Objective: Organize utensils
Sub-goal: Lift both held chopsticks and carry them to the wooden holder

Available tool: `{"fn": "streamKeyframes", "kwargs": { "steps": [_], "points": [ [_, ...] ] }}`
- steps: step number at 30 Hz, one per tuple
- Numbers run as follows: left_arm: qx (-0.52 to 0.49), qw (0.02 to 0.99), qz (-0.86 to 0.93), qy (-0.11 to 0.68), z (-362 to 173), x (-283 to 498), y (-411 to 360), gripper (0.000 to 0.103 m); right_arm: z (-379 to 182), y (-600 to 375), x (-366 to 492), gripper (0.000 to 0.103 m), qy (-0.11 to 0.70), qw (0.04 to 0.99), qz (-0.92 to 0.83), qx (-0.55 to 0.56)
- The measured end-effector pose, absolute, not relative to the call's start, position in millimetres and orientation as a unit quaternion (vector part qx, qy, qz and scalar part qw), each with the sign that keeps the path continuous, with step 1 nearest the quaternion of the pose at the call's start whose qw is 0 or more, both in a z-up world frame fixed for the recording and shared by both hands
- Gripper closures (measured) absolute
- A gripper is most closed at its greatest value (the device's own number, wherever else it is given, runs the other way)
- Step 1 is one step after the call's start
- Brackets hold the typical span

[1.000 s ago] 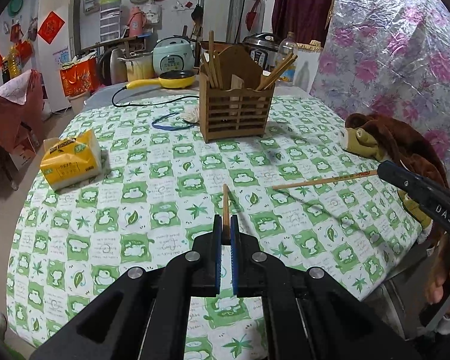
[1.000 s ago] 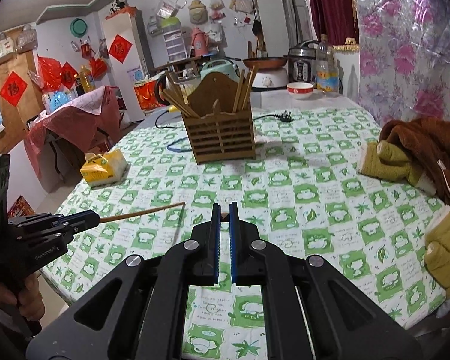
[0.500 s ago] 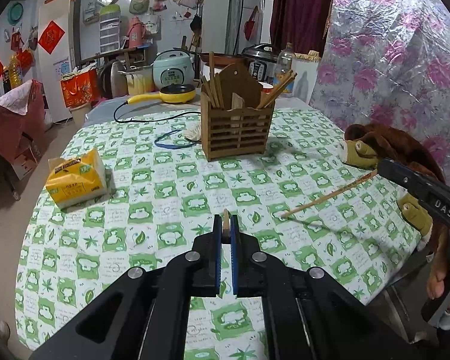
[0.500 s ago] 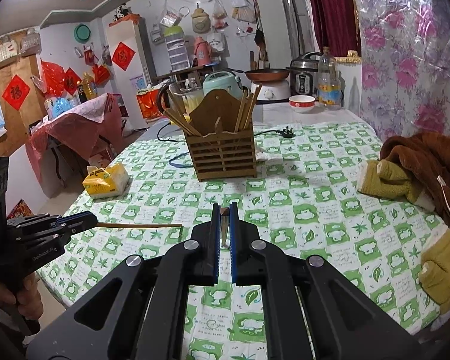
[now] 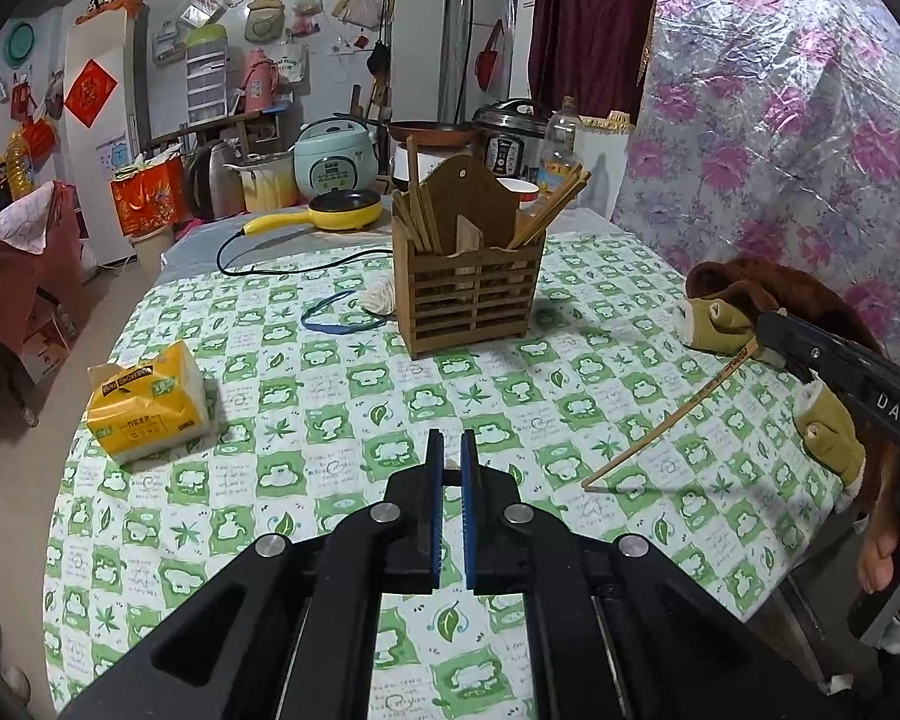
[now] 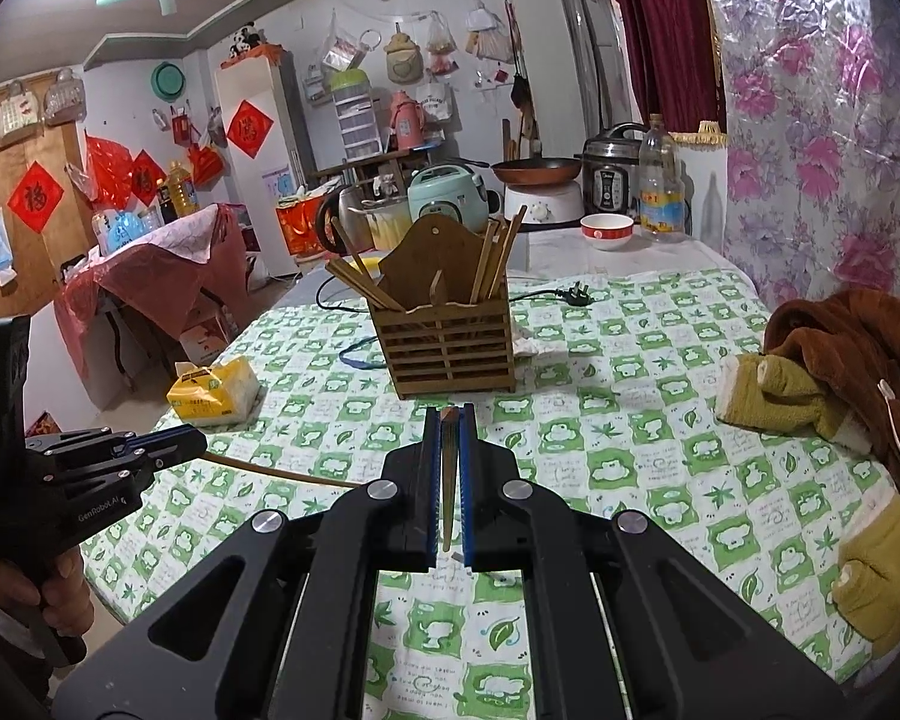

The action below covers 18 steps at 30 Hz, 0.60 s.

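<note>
Clamping one chopstick (image 6: 448, 468) in my right gripper (image 6: 449, 420), my left gripper (image 6: 195, 439) pinching another (image 6: 270, 471) — its length visible only from the right view, wooden holder (image 5: 471, 294) ahead.

Left gripper (image 5: 448, 461): jaws clamped near-shut on a thin chopstick (image 6: 270, 471), pitched down, held by a hand (image 6: 48, 591) wrapped round the grip low at the frame edge in the right wrist view. Right gripper (image 6: 449, 420): jaws likewise pinched tight, second chopstick (image 6: 448, 480) running lengthwise between the blue pads (image 6: 431, 480), pitched down less steeply. Right hand (image 5: 888, 546) on its handle, fingers curled, pale cuff at the wrist. Both held above the table, side by side, tips angled toward each other.
</note>
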<state>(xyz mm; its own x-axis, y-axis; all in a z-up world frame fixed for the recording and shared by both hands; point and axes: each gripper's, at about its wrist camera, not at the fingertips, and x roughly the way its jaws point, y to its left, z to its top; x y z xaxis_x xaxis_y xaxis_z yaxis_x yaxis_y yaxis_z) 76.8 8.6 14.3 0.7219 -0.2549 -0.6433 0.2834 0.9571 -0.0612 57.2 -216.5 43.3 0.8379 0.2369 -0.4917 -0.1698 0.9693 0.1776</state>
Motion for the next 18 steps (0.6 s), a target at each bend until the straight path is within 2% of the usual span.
{"fn": "streamKeyframes", "kwargs": {
  "steps": [11, 18],
  "points": [
    [0.022, 0.928, -0.150, 0.339, 22, 85, 6, 0.097, 51, -216, 67, 0.097, 0.258, 0.957, 0.113, 0.064],
    [0.015, 0.929, -0.178, 0.325, 49, 101, 2, 0.097, 78, -216, 83, 0.097, 0.232, 0.963, 0.127, 0.061]
  ]
}}
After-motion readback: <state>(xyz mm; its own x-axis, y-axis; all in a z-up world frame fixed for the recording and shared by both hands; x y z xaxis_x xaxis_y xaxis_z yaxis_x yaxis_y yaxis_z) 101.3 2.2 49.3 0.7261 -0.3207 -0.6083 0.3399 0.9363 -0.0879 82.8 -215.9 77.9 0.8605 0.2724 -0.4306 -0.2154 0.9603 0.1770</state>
